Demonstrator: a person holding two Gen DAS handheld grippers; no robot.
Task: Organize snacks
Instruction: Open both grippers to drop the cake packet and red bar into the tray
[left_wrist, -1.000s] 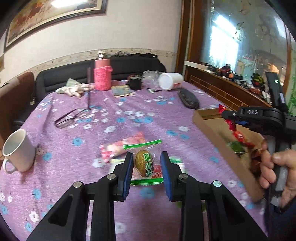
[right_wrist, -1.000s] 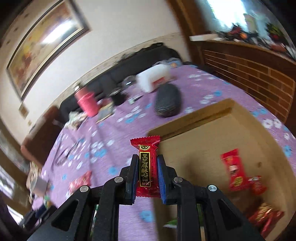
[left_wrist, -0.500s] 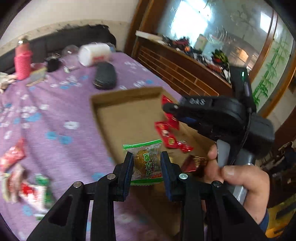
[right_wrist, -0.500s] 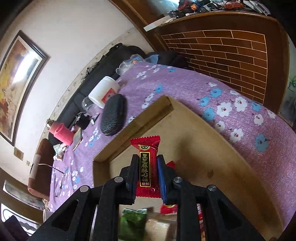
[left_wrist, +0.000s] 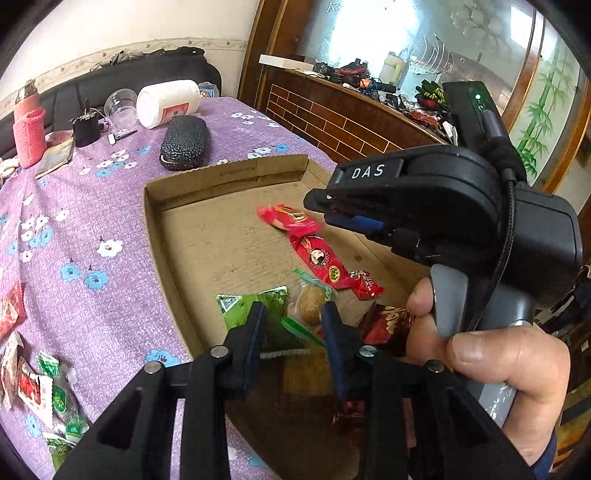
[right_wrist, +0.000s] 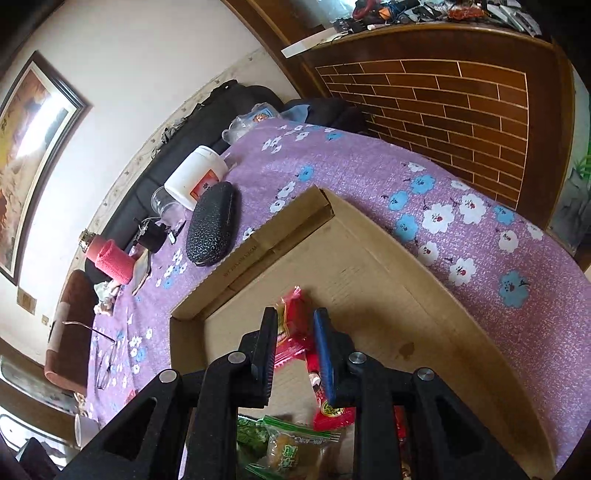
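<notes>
1. Snacks lie in a flat cardboard box (left_wrist: 229, 173) that sits on a table with a purple flower cloth (left_wrist: 92, 221).
2. The left gripper (left_wrist: 293, 308) points down into the near end of the box. Its jaws are opening. The pads do not press on anything.
3. A brown snack in a clear pack with green edges (left_wrist: 310, 301) lies on the box floor just past the left tips. One green edge of the pack reaches in between the jaws.
4. A green pack (left_wrist: 236, 306) lies just beside it, against the left finger.
5. The right gripper (right_wrist: 295, 314) is over the middle of the box, held by the right hand (left_wrist: 491, 358). Its jaws stand a small way apart.
6. A red pack (left_wrist: 288, 219) is right at the tips of the right gripper. It is tilted and blurry, and it looks loose, not pinched.
7. A long red pack with a face on it (left_wrist: 321, 260) lies flat on the box floor below the blurry one, near the brown snack.
8. More snack packs (left_wrist: 33, 384) lie on the cloth to the left of the box, well apart from it.
9. A black case (left_wrist: 184, 142) lies just beyond the far wall of the box, and a white jar (left_wrist: 168, 101) lies on its side behind the case.
</notes>
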